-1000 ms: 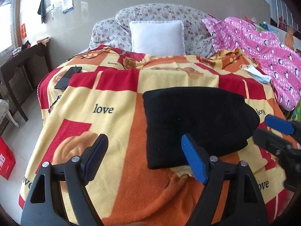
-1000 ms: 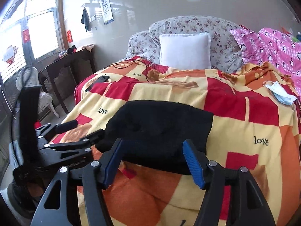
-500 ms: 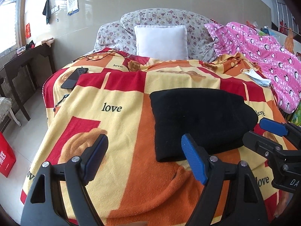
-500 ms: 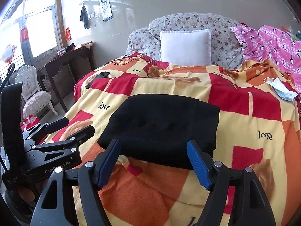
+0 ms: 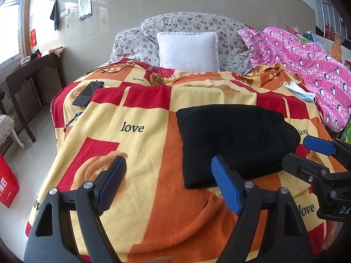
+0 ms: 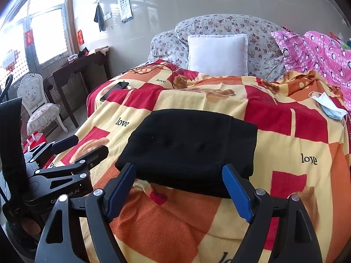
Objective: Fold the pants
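Note:
Black pants (image 5: 234, 140) (image 6: 190, 146) lie folded into a thick rectangle on the patterned blanket (image 5: 136, 135) (image 6: 291, 151) of the bed. My left gripper (image 5: 169, 179) hovers open over the blanket just in front and left of the pants, with nothing between its blue pads. My right gripper (image 6: 179, 186) hangs at the pants' near edge. Its jaws are opening, and its pads stand apart from the cloth. Each gripper also shows in the other's view: the right gripper (image 5: 307, 153) at the far right, the left gripper (image 6: 79, 146) at the far left.
A black phone (image 5: 87, 93) and cables lie on the blanket's far left. A face mask (image 5: 300, 91) rests at the far right beside a pink quilt (image 5: 311, 65). A white pillow (image 5: 188, 51) leans at the headboard. A dark table (image 6: 74, 72) and white chair (image 6: 37, 107) stand left.
Both views have drawn back from the pants, which now sit farther from the fingers. The right gripper's jaws have spread wider. The pants have not moved.

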`<control>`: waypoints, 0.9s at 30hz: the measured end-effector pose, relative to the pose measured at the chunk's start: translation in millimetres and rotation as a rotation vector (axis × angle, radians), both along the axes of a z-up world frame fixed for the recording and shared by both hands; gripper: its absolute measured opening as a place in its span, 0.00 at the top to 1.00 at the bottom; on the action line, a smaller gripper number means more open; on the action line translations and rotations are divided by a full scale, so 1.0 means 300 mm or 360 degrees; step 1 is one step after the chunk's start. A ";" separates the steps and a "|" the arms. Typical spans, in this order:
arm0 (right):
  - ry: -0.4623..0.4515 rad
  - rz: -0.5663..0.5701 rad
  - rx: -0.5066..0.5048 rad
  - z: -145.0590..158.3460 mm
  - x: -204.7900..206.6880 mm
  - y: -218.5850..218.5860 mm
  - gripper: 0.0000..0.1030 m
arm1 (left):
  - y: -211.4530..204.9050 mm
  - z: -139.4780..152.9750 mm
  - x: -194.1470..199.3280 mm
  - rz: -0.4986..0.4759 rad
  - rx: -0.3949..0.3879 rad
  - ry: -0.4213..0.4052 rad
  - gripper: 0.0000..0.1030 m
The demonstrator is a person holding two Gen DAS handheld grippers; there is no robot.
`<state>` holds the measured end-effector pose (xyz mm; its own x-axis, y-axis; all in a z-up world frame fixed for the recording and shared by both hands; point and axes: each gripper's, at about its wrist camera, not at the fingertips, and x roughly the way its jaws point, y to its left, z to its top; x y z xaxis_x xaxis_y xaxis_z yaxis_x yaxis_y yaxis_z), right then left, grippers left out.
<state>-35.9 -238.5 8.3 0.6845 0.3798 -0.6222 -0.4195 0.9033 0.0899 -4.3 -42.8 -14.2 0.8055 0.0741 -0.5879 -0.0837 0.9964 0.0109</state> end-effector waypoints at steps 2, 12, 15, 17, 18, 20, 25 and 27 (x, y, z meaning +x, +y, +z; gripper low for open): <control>0.0007 0.0005 -0.0008 -0.001 0.000 0.003 0.20 | -0.003 -0.002 0.002 -0.0008 0.0001 0.0003 0.22; 0.0023 -0.0009 -0.0021 -0.008 0.006 -0.004 0.20 | -0.006 -0.009 -0.004 -0.0023 -0.0001 -0.0001 0.22; 0.0032 -0.0015 -0.0022 -0.013 0.010 -0.008 0.20 | -0.005 -0.011 -0.003 -0.0019 -0.0001 0.0005 0.22; 0.0038 -0.0015 -0.0019 -0.016 0.010 -0.010 0.20 | -0.001 -0.015 -0.001 -0.0017 -0.0007 0.0014 0.22; 0.0039 -0.0016 -0.0018 -0.017 0.011 -0.010 0.20 | 0.000 -0.017 0.000 -0.0014 -0.0011 0.0017 0.22; 0.0043 -0.0015 -0.0020 -0.018 0.012 -0.009 0.20 | 0.002 -0.021 0.001 -0.0011 -0.0015 0.0020 0.22; 0.0063 -0.0011 -0.0032 -0.029 0.016 -0.006 0.20 | 0.005 -0.023 0.002 -0.0012 -0.0013 0.0022 0.22; 0.0071 -0.0010 -0.0038 -0.033 0.018 -0.003 0.20 | 0.005 -0.026 0.003 -0.0015 -0.0010 0.0024 0.22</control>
<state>-30.4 -239.3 -1.6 0.6583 0.3603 -0.6609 -0.4098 0.9080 0.0869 -3.3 -41.3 -22.1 0.7972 0.0629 -0.6004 -0.0743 0.9972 0.0058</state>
